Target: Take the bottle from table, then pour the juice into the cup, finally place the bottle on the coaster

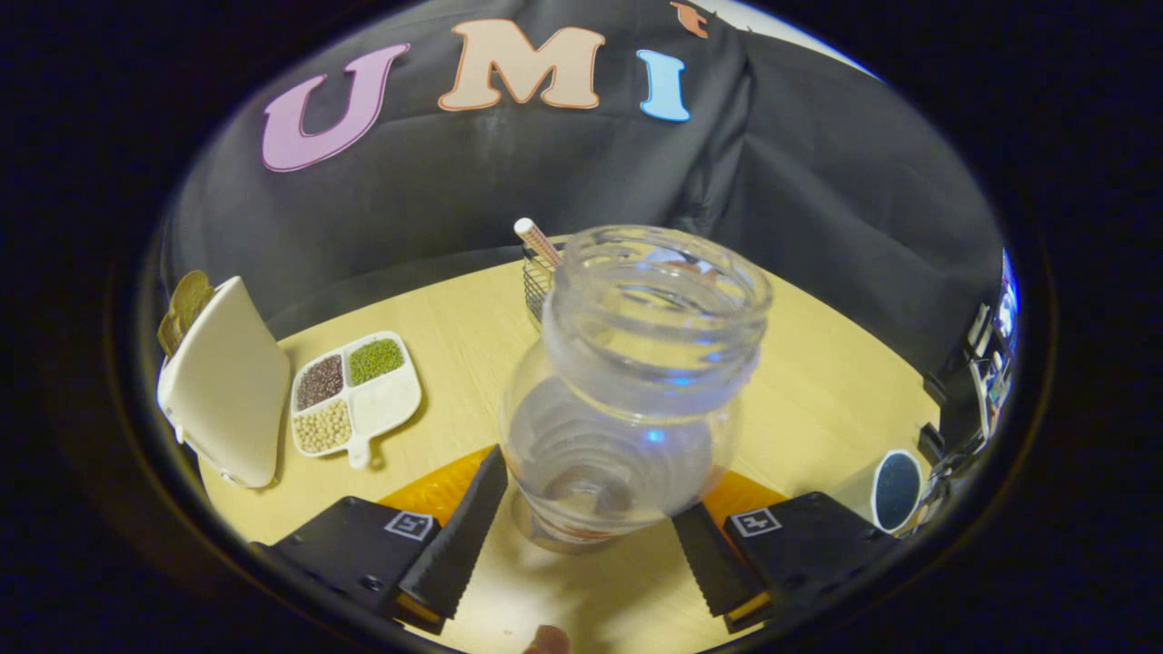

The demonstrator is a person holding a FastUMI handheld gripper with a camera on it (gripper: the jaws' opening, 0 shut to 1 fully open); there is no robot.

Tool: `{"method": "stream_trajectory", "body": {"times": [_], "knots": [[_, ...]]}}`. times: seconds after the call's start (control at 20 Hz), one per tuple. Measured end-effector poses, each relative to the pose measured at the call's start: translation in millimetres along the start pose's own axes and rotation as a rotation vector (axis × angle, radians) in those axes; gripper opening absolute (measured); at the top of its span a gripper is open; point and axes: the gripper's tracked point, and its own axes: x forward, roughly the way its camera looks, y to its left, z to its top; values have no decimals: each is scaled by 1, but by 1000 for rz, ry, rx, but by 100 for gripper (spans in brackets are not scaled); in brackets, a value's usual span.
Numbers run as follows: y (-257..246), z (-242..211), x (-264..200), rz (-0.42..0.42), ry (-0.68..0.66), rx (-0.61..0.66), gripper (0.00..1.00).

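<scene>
A clear, empty-looking bottle [627,381] with a wide open mouth stands between the fingers of my gripper [591,490]. Its base rests over an orange coaster [436,490] that shows on both sides of it. The left fingertip touches the bottle's lower left side and the right fingertip its lower right side, so the gripper is shut on the bottle. A white cup [895,490] with a dark inside stands on the wooden table [818,400], to the right beyond the right finger.
Left of the fingers stands a white tilted container [227,381], and beside it a white divided dish [354,391] holds beans and seeds. A wire basket [538,286] with a straw sits behind the bottle. A person's fingertip [545,640] shows below the fingers.
</scene>
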Motion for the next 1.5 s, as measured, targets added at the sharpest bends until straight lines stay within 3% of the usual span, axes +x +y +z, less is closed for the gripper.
{"method": "stream_trajectory", "body": {"times": [0.5,0.85,1.1,1.5], "knots": [[-3,-12,-30,29,39,12,100],[-19,-16,-81,83,66,-24,100],[-58,19,-129,137,33,-76,100],[-70,96,-192,348,-59,-167,100]]}}
